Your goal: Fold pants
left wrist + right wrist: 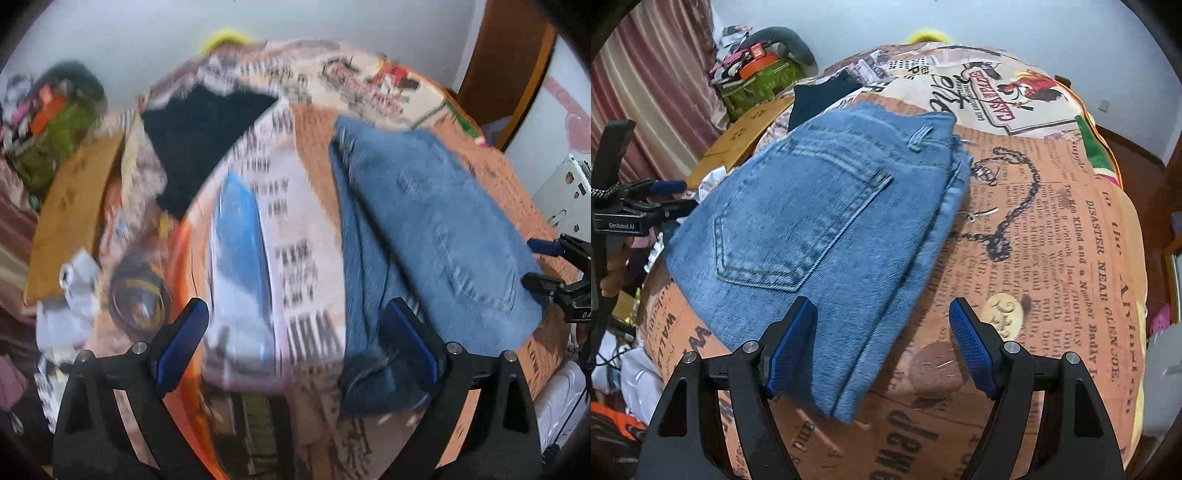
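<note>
Above the near edge of the bed, right gripper hovering with jaws spread wide, grasping nothing, blue pads either side of the folded hem. Left finger over the denim, right finger over bare bedcover. Blue jeans folded into a compact stack, back pocket and belt loop facing up, lying flat on the newspaper-print bedcover.

Off to the jeans' other side, left gripper also released and holding nothing, jaws wide apart, one pad close beside the folded edge of the jeans; possibly touching, though motion blur prevents certainty. Seen from the right wrist view as a black frame at the bed's far left edge.

Beyond the jeans, dark navy garment lying on the cover. Farther back, cardboard box, cluttered green bag, pink curtain.
</note>
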`<state>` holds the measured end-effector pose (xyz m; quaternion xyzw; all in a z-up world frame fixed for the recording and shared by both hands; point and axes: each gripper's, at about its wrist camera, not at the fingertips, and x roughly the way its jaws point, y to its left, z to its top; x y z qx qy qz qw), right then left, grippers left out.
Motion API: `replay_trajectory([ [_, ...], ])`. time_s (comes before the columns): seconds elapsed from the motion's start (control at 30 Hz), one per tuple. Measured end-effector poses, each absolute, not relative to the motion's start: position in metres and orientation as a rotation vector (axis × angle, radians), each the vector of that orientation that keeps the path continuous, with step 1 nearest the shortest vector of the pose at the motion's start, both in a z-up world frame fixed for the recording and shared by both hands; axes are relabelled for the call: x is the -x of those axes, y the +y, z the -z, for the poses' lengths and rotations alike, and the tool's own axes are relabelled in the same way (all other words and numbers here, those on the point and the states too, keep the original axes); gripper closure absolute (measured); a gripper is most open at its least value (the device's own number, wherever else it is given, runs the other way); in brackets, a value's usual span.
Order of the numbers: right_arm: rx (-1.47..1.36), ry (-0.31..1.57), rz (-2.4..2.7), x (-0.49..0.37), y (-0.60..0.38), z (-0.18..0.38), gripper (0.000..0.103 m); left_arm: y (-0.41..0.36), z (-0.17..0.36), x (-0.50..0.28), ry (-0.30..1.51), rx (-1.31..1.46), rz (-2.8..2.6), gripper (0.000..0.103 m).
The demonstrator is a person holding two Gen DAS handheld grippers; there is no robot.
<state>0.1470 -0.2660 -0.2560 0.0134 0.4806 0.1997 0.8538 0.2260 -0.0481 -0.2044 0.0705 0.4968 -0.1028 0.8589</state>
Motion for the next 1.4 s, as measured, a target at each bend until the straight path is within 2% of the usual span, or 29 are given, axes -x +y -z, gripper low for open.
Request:
replay_trajectory([
  [0.1,-0.039,0.973,-0.393,-0.154,-0.272,0.246,0.030,-0.060,0.187,-0.240,0.969,-0.189,0.225,0.001],
  [0.33,-0.101,0.893,-0.355,-0.199,-0.282,0.229,0.030,-0.097,0.177,-0.300,0.928,-0.253,0.255,0.001],
  [0.6,-0.134,0.836,-0.387,-0.262,-0.278,0.230,0.031,-0.124,0.197,-0.369,0.968,-0.218,0.264,0.001],
  [0.63,-0.136,0.842,-0.383,-0.269,-0.278,0.234,0.032,-0.128,0.204,-0.377,0.991,-0.208,0.262,0.005],
  [0.73,-0.191,0.886,-0.381,-0.298,-0.283,0.252,0.046,-0.140,0.223,-0.389,1.060,-0.197,0.299,0.026],
  [0.77,-0.206,0.900,-0.382,-0.303,-0.285,0.257,0.054,-0.143,0.229,-0.390,1.075,-0.203,0.310,0.034],
  [0.87,-0.218,0.989,-0.393,-0.322,-0.281,0.281,0.085,-0.153,0.244,-0.392,1.081,-0.235,0.330,0.045],
  [0.9,-0.198,1.014,-0.401,-0.325,-0.278,0.285,0.091,-0.153,0.248,-0.392,1.082,-0.244,0.326,0.047],
  [1.13,-0.062,1.007,-0.401,-0.320,-0.268,0.293,0.092,-0.142,0.263,-0.401,1.109,-0.204,0.269,0.048],
  [1.4,-0.043,0.952,-0.415,-0.290,-0.269,0.256,0.090,-0.136,0.226,-0.384,1.085,-0.124,0.314,0.049],
])
